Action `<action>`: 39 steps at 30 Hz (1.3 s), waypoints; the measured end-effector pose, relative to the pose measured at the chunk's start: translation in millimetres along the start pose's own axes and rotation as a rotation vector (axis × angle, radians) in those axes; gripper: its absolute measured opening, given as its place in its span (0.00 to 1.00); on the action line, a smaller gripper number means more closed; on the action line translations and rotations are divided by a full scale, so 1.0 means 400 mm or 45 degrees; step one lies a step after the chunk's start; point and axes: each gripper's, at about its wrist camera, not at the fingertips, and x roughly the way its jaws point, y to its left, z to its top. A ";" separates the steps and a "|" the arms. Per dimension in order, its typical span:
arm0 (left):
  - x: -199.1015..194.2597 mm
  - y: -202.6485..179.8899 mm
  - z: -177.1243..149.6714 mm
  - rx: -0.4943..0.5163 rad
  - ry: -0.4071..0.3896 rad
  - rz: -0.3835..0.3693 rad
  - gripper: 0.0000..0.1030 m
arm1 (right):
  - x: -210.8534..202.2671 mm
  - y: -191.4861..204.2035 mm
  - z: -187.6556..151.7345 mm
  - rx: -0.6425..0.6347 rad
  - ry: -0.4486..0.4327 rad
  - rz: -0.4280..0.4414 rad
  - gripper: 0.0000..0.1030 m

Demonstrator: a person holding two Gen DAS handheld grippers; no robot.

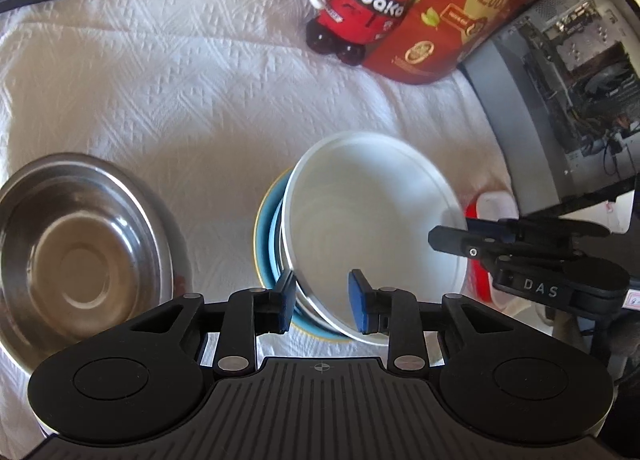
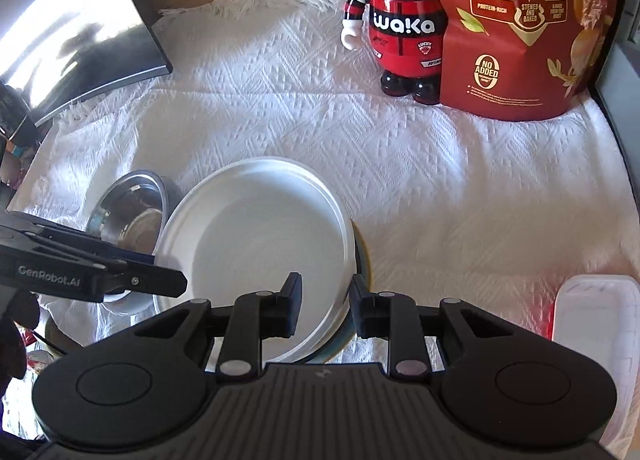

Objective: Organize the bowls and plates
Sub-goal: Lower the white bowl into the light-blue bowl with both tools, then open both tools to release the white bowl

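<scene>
The white plate [image 1: 372,216] sits tilted on a blue bowl [image 1: 266,244], mostly hidden beneath it, beside the steel bowl [image 1: 76,244]. The right gripper [image 2: 324,310] clamps the plate's rim; the left gripper [image 1: 322,304] straddles the opposite rim, jaws apart, contact unclear.

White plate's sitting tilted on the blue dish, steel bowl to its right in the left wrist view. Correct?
One error: the shiny round steel bowl lies left of the round white plate, not right, as the left wrist view shows. The plate does rest tilted on the round blue dish.
</scene>
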 end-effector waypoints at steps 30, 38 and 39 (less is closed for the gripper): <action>0.001 0.053 0.062 -0.138 -0.075 -0.160 0.31 | 0.013 -0.018 0.017 0.038 -0.058 -0.083 0.27; 0.015 0.065 0.057 -0.106 -0.078 -0.035 0.31 | -0.001 0.005 0.037 0.021 -0.099 -0.066 0.28; 0.015 0.066 0.057 -0.100 -0.080 -0.025 0.31 | -0.001 0.006 0.038 0.018 -0.100 -0.068 0.28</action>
